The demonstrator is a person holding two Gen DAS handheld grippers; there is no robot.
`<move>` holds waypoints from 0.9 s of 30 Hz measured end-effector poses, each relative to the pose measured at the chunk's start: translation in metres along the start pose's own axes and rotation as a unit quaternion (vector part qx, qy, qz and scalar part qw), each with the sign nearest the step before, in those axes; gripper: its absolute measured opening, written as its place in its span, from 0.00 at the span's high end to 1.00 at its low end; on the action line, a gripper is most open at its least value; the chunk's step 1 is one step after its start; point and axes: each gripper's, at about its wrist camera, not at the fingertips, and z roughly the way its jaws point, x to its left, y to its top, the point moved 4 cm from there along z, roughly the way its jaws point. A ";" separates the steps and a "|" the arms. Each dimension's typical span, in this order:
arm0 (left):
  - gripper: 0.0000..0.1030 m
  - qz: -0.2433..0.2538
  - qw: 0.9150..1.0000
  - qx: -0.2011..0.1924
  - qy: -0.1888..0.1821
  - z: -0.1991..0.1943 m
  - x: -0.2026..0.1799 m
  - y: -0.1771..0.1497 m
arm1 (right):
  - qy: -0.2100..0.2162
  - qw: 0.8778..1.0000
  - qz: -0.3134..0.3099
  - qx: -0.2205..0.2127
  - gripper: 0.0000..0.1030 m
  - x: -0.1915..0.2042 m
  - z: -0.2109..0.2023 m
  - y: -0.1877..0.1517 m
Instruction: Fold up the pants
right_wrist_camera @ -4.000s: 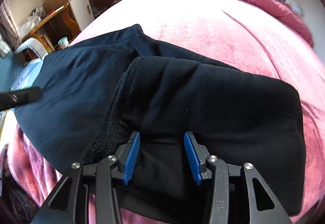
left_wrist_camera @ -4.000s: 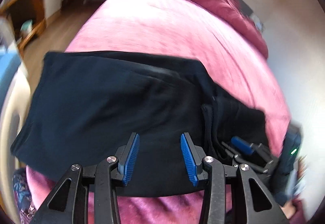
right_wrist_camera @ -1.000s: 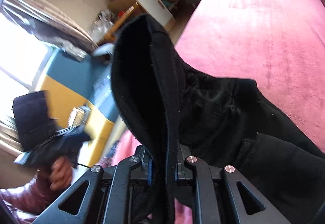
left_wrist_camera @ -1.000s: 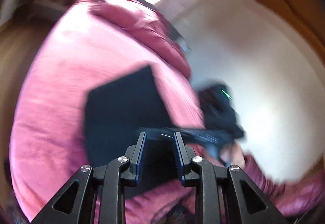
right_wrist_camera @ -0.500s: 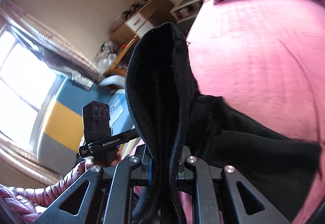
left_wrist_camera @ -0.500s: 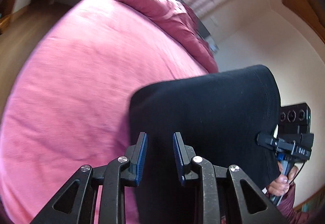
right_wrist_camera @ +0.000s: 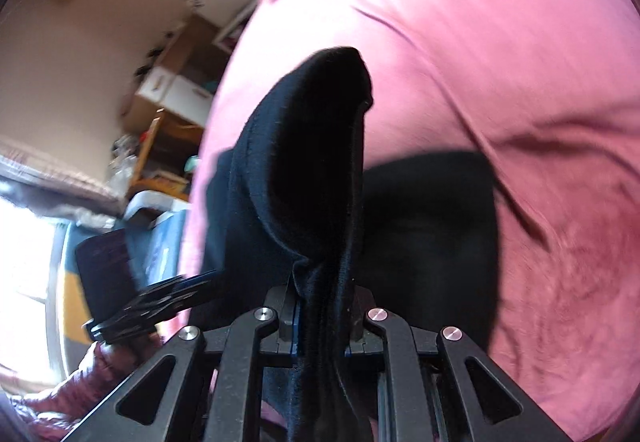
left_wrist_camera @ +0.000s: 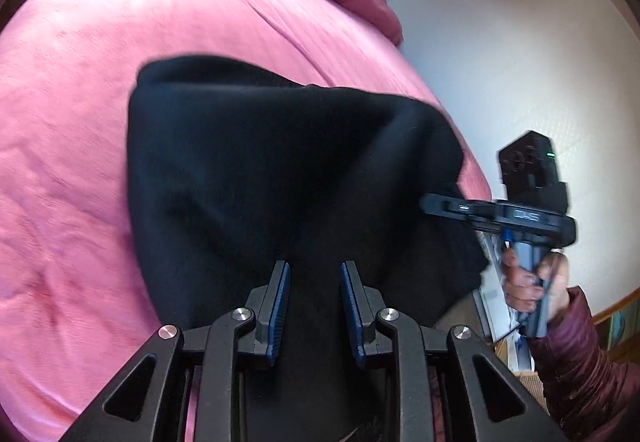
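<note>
My left wrist camera looked steeply down along its fingers, close over the black pants [left_wrist_camera: 280, 169] and pink bed [left_wrist_camera: 60, 121]. My right one did likewise, nearer the cloth. Each caught the other's gripper at its edge.

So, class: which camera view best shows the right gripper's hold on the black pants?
The right wrist view: the right gripper has a thick bunch of the black pants pinched between its pads. The left wrist view shows that gripper side on, blurred, at the cloth's edge; its pads are hidden.
</note>
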 end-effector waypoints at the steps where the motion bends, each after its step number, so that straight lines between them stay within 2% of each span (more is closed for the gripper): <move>1: 0.75 0.002 1.000 0.006 0.001 0.005 -0.002 -0.003 | -0.001 1.000 0.010 0.002 0.86 -0.011 0.003 -0.003; 4: 0.75 0.027 0.999 0.018 0.020 0.012 -0.011 -0.007 | 0.028 0.999 0.045 -0.006 0.86 -0.033 0.008 -0.009; 6: 0.75 0.031 0.999 0.017 0.015 0.007 -0.013 -0.007 | 0.043 0.997 0.056 -0.020 0.85 -0.037 0.000 -0.011; 9: 0.74 0.011 1.000 0.009 -0.007 -0.003 -0.005 -0.002 | 0.029 0.997 0.056 -0.036 0.80 -0.035 -0.018 -0.014; 11: 0.74 0.008 1.000 -0.003 -0.008 -0.012 0.001 -0.002 | 0.010 0.997 0.049 -0.058 0.76 -0.033 -0.040 -0.013; 14: 0.74 0.001 1.000 -0.018 -0.008 -0.027 0.008 -0.004 | 0.004 0.997 0.039 -0.065 0.76 -0.026 -0.068 -0.028; 17: 0.74 -0.002 1.000 -0.030 0.000 -0.041 0.013 -0.009 | 0.022 0.997 0.039 -0.057 0.76 -0.018 -0.083 -0.048; 22: 0.74 -0.002 0.999 -0.044 0.000 -0.058 0.018 -0.016 | 0.047 0.996 0.065 -0.033 0.76 0.000 -0.069 -0.085; 25: 0.74 0.000 0.999 -0.043 0.002 -0.059 0.020 -0.018 | 0.042 0.992 0.106 -0.044 0.69 -0.007 -0.055 -0.088; 27: 0.74 0.001 0.999 -0.042 0.002 -0.059 0.018 -0.016 | 0.048 0.987 0.141 -0.060 0.69 -0.016 -0.049 -0.081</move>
